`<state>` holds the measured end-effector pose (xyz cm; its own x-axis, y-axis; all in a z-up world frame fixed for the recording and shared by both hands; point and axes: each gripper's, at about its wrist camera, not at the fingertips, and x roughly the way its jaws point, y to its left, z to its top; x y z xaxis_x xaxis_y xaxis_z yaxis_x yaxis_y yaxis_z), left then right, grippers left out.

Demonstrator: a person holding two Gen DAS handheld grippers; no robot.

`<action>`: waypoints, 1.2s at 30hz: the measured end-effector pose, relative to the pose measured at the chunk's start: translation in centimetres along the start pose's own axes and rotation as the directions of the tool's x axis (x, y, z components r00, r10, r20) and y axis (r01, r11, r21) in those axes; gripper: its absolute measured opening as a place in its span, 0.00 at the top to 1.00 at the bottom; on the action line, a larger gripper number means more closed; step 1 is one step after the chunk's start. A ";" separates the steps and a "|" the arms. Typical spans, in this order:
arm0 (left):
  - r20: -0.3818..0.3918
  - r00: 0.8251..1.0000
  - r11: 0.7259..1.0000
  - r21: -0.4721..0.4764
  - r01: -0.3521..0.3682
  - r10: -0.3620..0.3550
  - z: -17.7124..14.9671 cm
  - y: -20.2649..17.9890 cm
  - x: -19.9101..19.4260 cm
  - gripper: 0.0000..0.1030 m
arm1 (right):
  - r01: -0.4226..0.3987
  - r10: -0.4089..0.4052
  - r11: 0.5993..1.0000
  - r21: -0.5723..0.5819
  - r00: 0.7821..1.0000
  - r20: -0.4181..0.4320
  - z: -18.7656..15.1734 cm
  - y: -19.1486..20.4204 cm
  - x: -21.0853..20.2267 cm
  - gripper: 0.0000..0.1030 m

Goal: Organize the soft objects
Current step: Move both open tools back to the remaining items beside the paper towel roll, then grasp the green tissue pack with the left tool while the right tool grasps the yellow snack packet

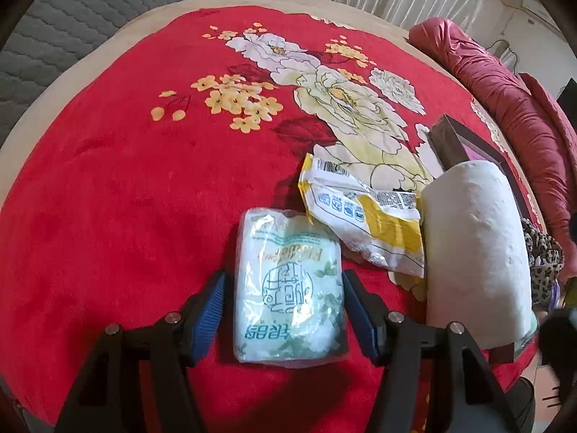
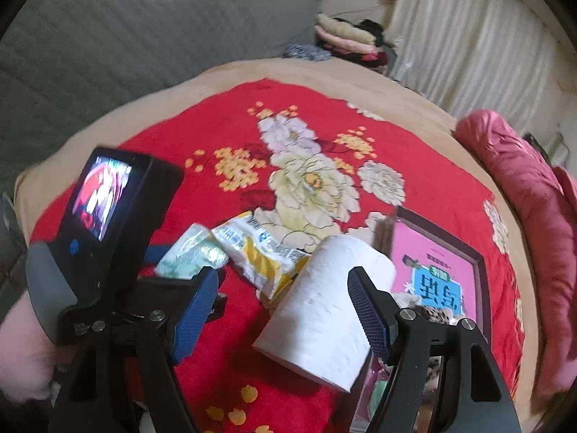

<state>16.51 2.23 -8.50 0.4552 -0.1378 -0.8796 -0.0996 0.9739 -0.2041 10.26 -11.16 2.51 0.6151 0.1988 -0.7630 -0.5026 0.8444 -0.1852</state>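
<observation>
Left wrist view: left tongs (image 1: 283, 310) stand wide, astride the tissue pack (image 1: 288, 288) at lower centre, unpinched. Right tongs (image 2: 283, 310) gape around the paper roll (image 2: 324, 310). Squeezes should be centred and gentle.

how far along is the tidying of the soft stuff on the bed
Nothing looks sorted yet. The green tissue pack, yellow pack and paper roll lie loose on the red blanket. In hand: the open left tool straddles the green pack, the open right tool the roll. Gripping and placing remain.
</observation>
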 end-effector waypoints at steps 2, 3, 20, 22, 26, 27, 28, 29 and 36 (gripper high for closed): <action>0.007 1.000 1.000 0.003 0.001 -0.001 0.1 0.1 0.0 0.39 | 0.008 -0.008 1.000 -0.024 1.000 -0.001 0.1 0.4 0.5 0.27; 0.008 1.000 1.000 0.003 0.004 -0.004 0.2 0.3 0.0 0.40 | 0.012 -0.012 1.000 -0.028 1.000 0.006 0.2 0.5 0.7 0.26; 0.035 0.999 0.999 -0.034 0.018 -0.017 0.6 5.2 -1.2 0.50 | -0.016 0.012 0.997 -0.072 0.998 -0.060 1.6 1.8 5.1 0.27; 0.042 0.999 0.999 -0.029 -0.014 0.015 0.6 5.7 -1.6 0.50 | -0.024 0.019 0.996 -0.085 0.998 -0.065 1.7 2.2 5.5 0.27; 0.036 0.999 0.999 -0.046 -0.008 0.010 0.6 6.7 -1.6 0.50 | -0.027 0.017 0.993 -0.111 0.996 -0.090 1.7 2.9 7.1 0.27; 0.037 0.999 0.999 -0.047 -0.007 0.008 0.6 6.8 -1.6 0.50 | -0.026 0.014 0.993 -0.117 0.995 -0.102 1.6 3.1 7.6 0.27; 0.038 0.999 0.999 -0.046 -0.007 0.009 0.6 6.7 -1.6 0.50 | -0.026 0.012 0.992 -0.124 0.994 -0.111 1.6 3.2 8.1 0.27; 0.038 0.999 0.999 -0.045 -0.008 0.009 0.6 6.7 -1.6 0.50 | -0.020 0.004 0.991 -0.133 0.993 -0.122 1.6 3.4 8.7 0.27; 0.037 0.999 0.999 -0.046 -0.004 0.006 0.6 6.8 -1.5 0.50 | 0.012 -0.043 0.980 -0.199 0.987 -0.155 1.8 4.4 11.9 0.27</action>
<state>15.67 9.20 -8.35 0.4871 -0.1253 -0.8643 -0.1419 0.9652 -0.2199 16.48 -4.18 -6.24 0.5347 0.0827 -0.8410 -0.6064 0.7307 -0.3137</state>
